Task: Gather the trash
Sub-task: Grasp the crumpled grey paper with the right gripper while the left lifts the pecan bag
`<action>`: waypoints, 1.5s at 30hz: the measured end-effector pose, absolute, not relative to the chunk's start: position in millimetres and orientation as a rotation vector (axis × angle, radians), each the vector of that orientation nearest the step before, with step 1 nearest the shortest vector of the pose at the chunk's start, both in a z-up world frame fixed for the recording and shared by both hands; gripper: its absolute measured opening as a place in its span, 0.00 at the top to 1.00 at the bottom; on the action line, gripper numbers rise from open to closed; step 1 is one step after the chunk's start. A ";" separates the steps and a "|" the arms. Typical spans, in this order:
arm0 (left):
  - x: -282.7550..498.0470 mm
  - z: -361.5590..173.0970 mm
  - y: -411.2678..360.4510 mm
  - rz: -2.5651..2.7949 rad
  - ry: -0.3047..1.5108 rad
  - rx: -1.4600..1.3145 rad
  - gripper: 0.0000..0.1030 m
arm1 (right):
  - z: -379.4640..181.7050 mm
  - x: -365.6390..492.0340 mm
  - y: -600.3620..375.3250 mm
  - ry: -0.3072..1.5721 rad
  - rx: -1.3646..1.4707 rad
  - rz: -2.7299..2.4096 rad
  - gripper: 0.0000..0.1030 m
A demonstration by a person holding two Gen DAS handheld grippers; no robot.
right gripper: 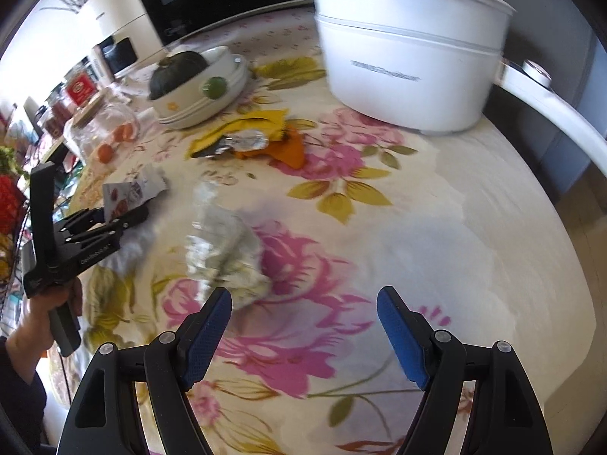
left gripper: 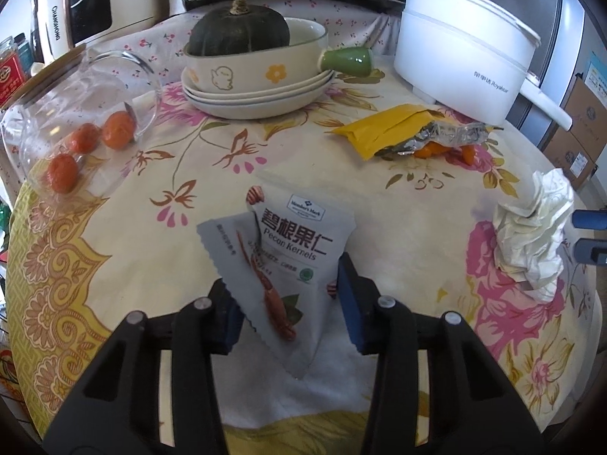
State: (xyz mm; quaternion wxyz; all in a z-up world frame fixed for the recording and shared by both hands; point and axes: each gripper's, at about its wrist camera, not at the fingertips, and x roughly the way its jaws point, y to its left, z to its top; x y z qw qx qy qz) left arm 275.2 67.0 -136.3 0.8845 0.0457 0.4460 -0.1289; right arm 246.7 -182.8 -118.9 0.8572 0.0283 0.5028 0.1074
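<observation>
Left tongs (left gripper: pixel 288 299): I have them around the lower part of the pecan kernel packet (left gripper: pixel 288 250); its left edge lies against the left pad, but I cannot tell whether the right pad presses it.
Right tongs (right gripper: pixel 303 326): spread wide, nothing between the pads, hovering over the flowered cloth.
Crumpled tissue (right gripper: pixel 224 254): on the counter (right gripper: pixel 474 235) just ahead of my right tongs' left finger, blurred in that view.
Yellow wrapper (left gripper: pixel 383 131): torn open with foil showing, farther back, near the white pot (left gripper: pixel 463 49).
Glass jar (left gripper: pixel 76 121): lying tilted at the left, orange fruits inside.
Squash (left gripper: pixel 239 34): in a handled dish on stacked plates at the back.
Person's hand (right gripper: pixel 45 314): gripping the left tool's handle.
</observation>
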 end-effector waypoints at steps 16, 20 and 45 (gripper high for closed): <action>232.2 -114.5 90.4 -0.232 0.973 -0.026 0.56 | -149.0 282.8 -144.7 1.056 0.145 0.277 0.47; 217.8 -100.9 89.6 -0.236 0.957 -0.036 0.56 | -139.6 270.3 -139.3 1.044 0.088 0.287 0.60; 100.7 -45.4 14.7 -0.345 0.939 -0.030 0.56 | -54.8 135.1 -209.8 0.966 0.069 0.235 0.62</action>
